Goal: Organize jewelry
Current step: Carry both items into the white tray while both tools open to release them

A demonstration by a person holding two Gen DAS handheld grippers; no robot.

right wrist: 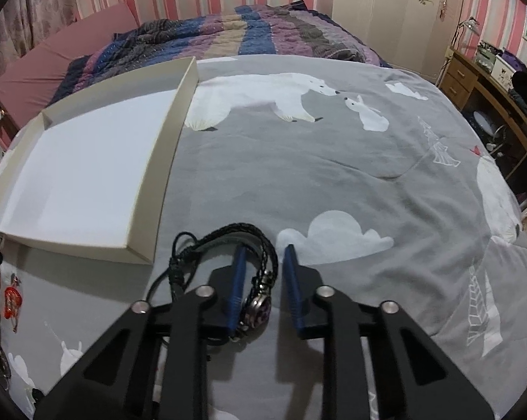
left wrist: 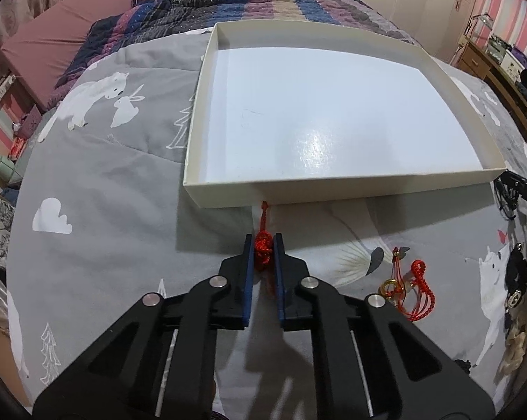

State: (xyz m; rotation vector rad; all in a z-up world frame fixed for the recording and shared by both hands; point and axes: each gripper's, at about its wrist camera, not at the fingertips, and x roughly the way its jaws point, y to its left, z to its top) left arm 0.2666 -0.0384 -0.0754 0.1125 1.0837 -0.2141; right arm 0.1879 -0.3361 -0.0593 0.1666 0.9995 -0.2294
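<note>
On the grey bear-print duvet [left wrist: 106,182], my left gripper [left wrist: 265,241] is shut on a red knotted cord charm [left wrist: 262,250], just in front of the near wall of a shallow white box [left wrist: 228,196]. Its thin red end points at the box. In the right wrist view, my right gripper [right wrist: 265,250] straddles one side of a black braided bracelet [right wrist: 228,231] with a dark round charm [right wrist: 260,306]. The left finger sits inside the loop. A gap shows between the braid and the right pad, so the jaws are open. The box [right wrist: 162,161] lies to the left.
A second red cord piece with a gold ring [left wrist: 410,290] lies on the duvet to the right, and dark jewelry pieces [left wrist: 517,273] sit further right. A striped quilt [left wrist: 263,3] covers the far end of the bed. A wooden desk [right wrist: 473,80] stands at the right.
</note>
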